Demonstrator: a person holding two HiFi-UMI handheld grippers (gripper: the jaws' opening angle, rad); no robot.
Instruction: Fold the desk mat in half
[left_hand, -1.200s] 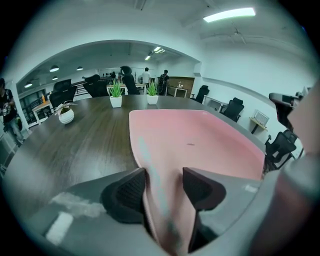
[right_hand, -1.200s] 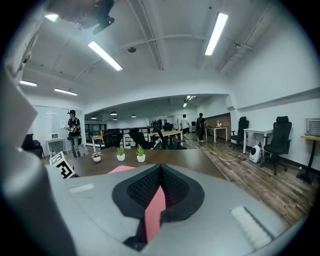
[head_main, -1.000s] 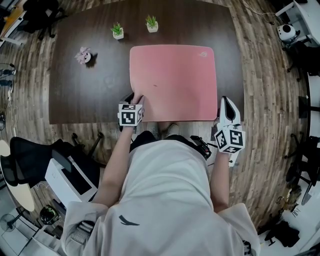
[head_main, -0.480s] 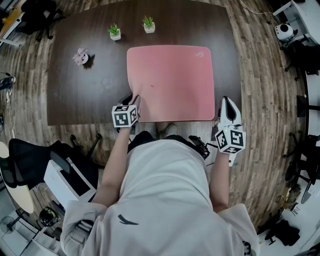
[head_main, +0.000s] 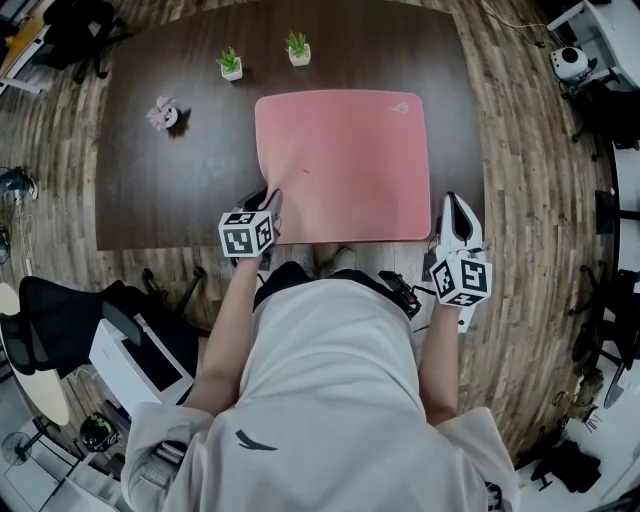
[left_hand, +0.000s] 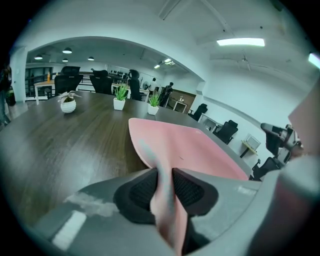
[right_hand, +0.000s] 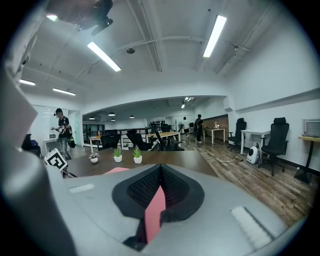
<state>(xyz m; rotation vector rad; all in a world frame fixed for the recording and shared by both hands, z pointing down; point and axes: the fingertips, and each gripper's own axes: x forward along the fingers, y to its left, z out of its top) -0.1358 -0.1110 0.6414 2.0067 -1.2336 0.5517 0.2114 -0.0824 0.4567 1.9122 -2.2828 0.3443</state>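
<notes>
A pink desk mat (head_main: 340, 165) lies flat on the dark wooden table (head_main: 170, 190). My left gripper (head_main: 272, 202) is at the mat's near left corner. In the left gripper view the mat (left_hand: 190, 145) runs up between the black pads (left_hand: 142, 192), which press on it; these jaws have just been closing. My right gripper (head_main: 452, 205) is at the near right corner, just off the table's edge. In the right gripper view its jaws (right_hand: 159, 195) are shut on a strip of the pink mat (right_hand: 154, 215).
Two small green potted plants (head_main: 229, 63) (head_main: 298, 47) and a pink flower pot (head_main: 165, 112) stand at the table's far left, apart from the mat. A black office chair (head_main: 60, 320) is on the floor at my left. More desks and chairs fill the room behind.
The left gripper's marker cube has shifted slightly left and rolled at the mat's near left corner. The right gripper has stayed in place.
</notes>
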